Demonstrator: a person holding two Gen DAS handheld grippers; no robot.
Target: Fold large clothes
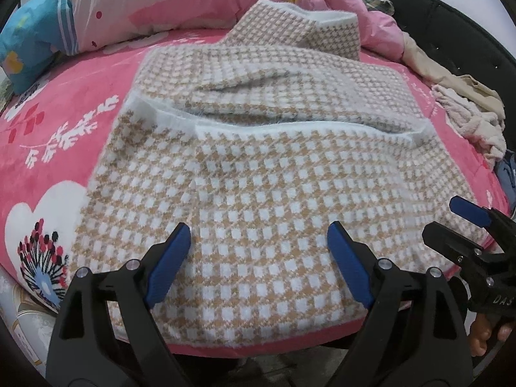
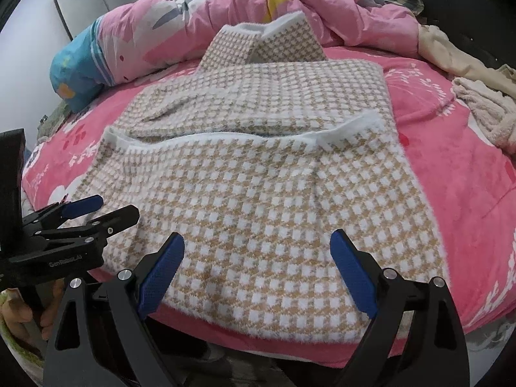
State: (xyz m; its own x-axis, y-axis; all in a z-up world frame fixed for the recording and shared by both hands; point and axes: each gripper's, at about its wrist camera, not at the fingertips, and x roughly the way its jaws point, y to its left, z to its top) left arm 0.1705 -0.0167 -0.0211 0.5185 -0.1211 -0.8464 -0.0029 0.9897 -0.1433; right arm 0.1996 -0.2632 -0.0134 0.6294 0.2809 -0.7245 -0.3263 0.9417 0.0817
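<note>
The fuzzy tan-and-white checked knit garment [image 1: 258, 193], lying half-folded on the pink floral bed [image 1: 64, 148], is being released by both spread-fingered grippers [image 1: 258, 258] [image 2: 258, 267], and regripping its near hem is being called for next

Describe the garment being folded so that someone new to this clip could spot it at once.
On the pink bedsheet, directly ahead of both open claws, lies a fuzzy tan-and-white houndstooth sweater. Unlike the crumpled beige clothes at the right edge, it is spread flat, its white-trimmed hem folded up across the middle.
</note>
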